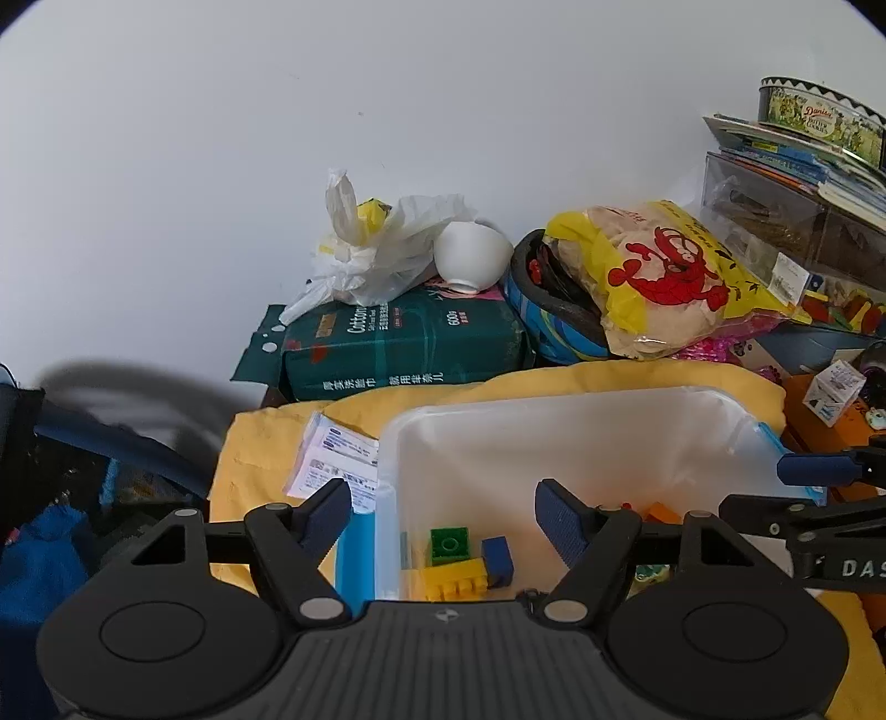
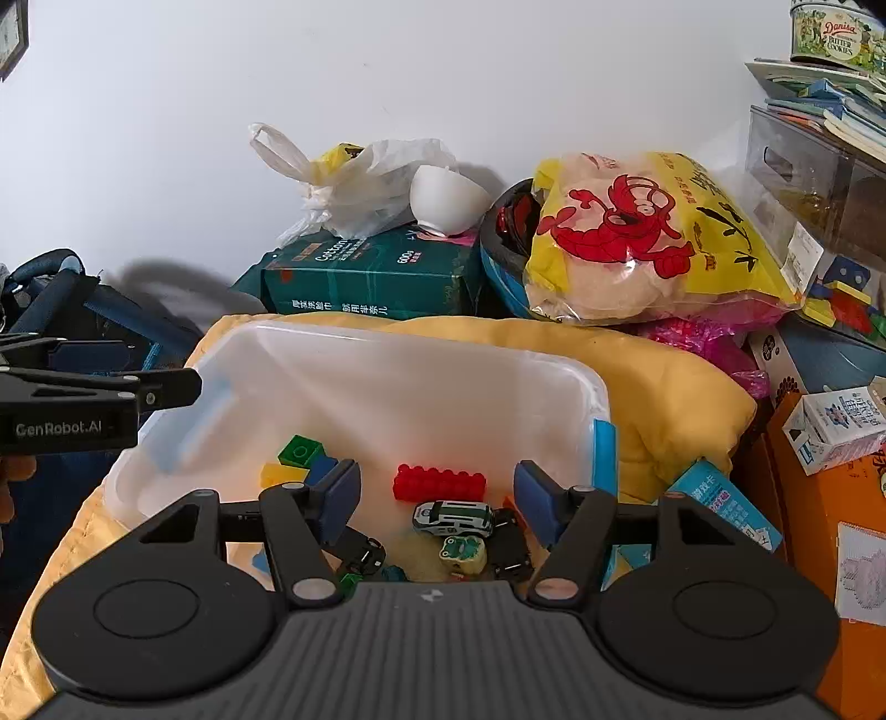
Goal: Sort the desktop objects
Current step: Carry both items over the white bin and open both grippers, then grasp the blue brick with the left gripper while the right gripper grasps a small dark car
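The translucent plastic bin [image 2: 387,376] sits on a yellow cloth [image 2: 664,387] at screen centre. Inside it, a red brick [image 2: 439,483] lies near the middle. A green brick [image 2: 299,450] and a yellow brick [image 2: 279,474] lie at 9 o'clock from the red one. A white toy car [image 2: 454,518] and a green frog figure [image 2: 462,551] lie at 6 o'clock from it.

The right gripper [image 2: 437,498] hangs over the bin with jaws apart and nothing between them. The left gripper [image 1: 443,512] hangs over the bin's left rim, jaws spread wide and empty.

Outside the bin, paper packets [image 1: 338,459] lie on the cloth at 9 o'clock. At 12 o'clock stand a green tissue pack [image 2: 376,277], an upturned white bowl [image 2: 443,199], and a yellow lobster-print bag [image 2: 653,238]. A cookie tin [image 2: 836,36] tops a stack at 1 o'clock.
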A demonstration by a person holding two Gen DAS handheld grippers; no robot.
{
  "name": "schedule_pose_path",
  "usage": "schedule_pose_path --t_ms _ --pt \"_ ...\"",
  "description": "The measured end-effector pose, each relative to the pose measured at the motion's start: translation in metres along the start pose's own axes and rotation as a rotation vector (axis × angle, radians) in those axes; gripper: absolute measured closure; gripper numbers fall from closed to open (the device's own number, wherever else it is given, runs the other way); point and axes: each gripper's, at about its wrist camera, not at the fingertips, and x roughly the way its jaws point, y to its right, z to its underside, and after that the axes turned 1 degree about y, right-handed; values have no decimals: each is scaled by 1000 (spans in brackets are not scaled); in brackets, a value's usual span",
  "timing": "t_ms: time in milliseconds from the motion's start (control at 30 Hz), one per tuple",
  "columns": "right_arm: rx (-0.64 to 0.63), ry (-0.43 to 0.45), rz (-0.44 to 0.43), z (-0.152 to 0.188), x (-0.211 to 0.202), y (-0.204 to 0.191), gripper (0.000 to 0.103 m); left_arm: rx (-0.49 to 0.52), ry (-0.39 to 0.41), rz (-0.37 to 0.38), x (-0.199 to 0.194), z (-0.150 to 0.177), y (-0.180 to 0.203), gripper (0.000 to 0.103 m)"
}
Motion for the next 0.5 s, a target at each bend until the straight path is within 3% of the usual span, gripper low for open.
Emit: schedule_pose_path --t_ms 167,300,500 --pt "3 76 -45 19 -35 8 38 70 38 44 -22 27 4 27" --pt "-27 132 -74 58 -66 17 36 62 50 98 -43 72 13 27" --pt "-88 -12 -29 131 -46 24 36 81 -57 138 -34 145 43 27"
